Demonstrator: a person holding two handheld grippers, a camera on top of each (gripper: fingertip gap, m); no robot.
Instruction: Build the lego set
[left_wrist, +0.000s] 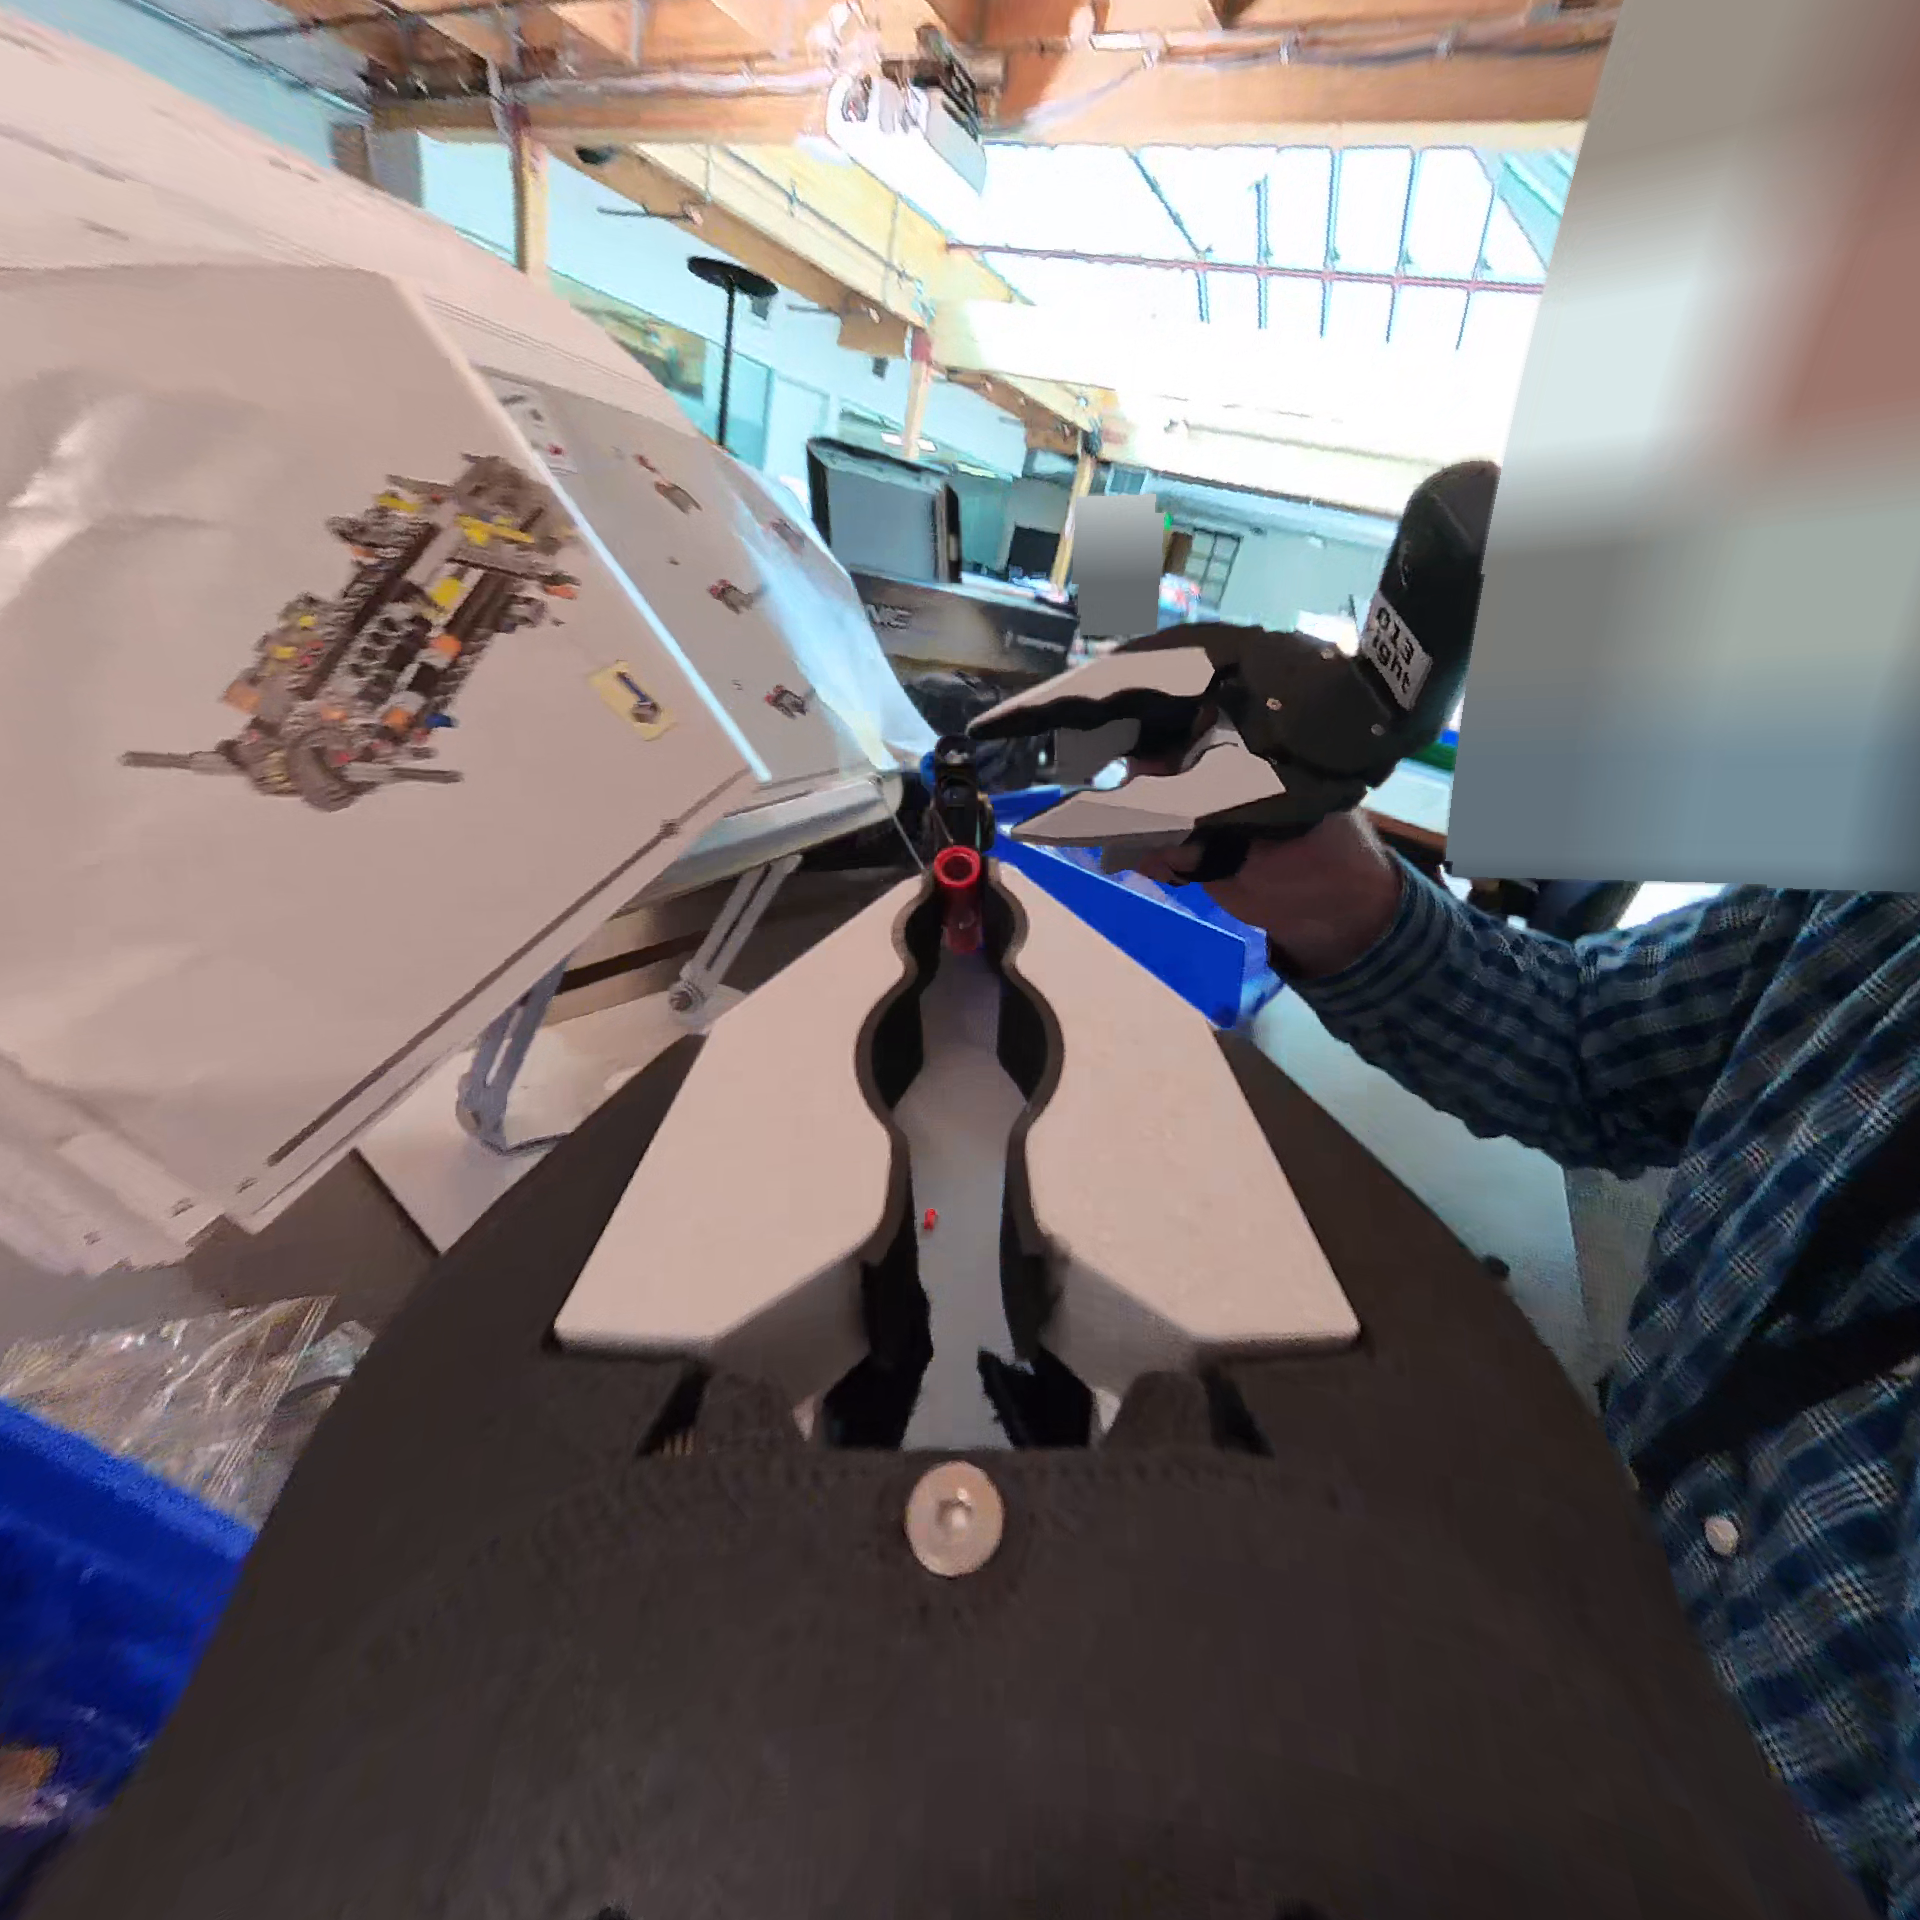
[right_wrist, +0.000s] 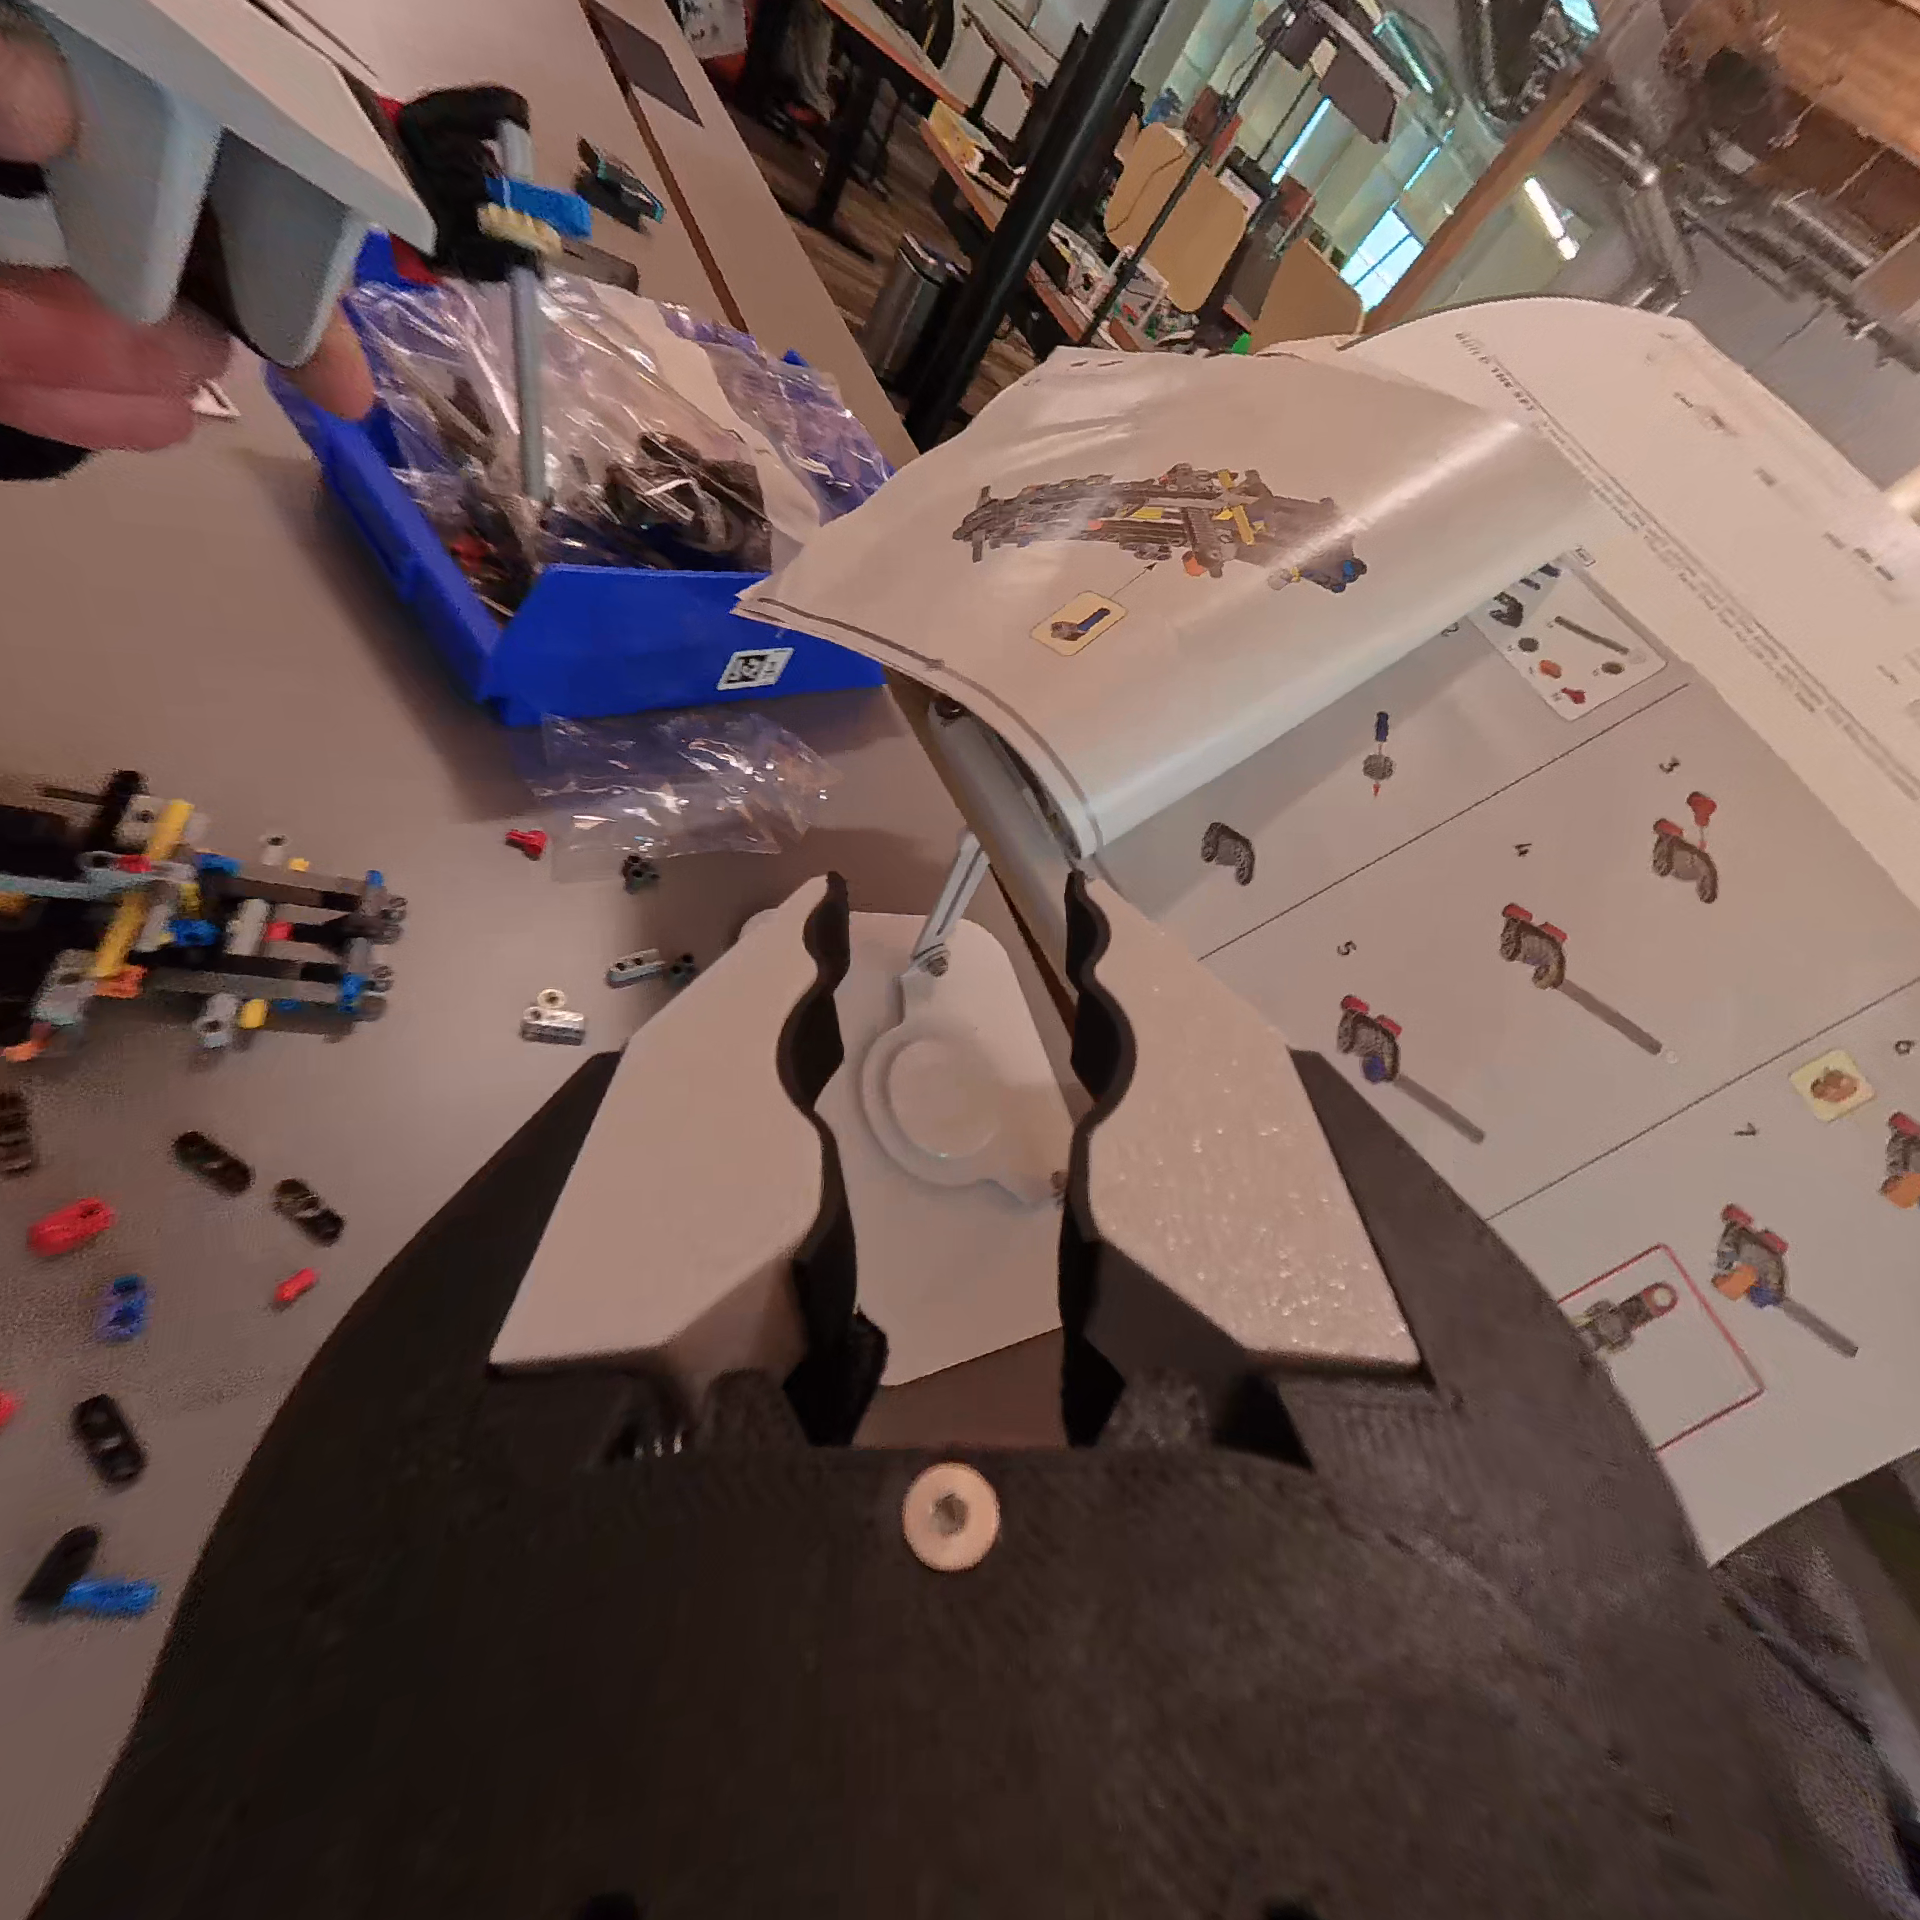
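My left gripper (left_wrist: 958, 881) is shut on a small lego sub-assembly (left_wrist: 956, 831); a red connector and a black part stick out past its tips. In the right wrist view the left gripper (right_wrist: 400, 213) is at the top left and holds the same sub-assembly (right_wrist: 525, 223): a black part, blue and tan pieces, and a long grey axle hanging down. My right gripper (right_wrist: 951, 894) is open and empty. In the left wrist view the right gripper (left_wrist: 1000, 779) has its tips close beside the black end. The partly built model (right_wrist: 208, 935) lies on the table at the left.
The instruction booklet (right_wrist: 1195, 582) rests open on a white stand (right_wrist: 956, 1101); it also fills the left of the left wrist view (left_wrist: 364, 675). A blue bin (right_wrist: 623, 644) holds bags of parts. Several loose pieces (right_wrist: 208, 1164) lie scattered on the grey table (right_wrist: 312, 623). My right fingertips sit around 15 cm from my left ones.
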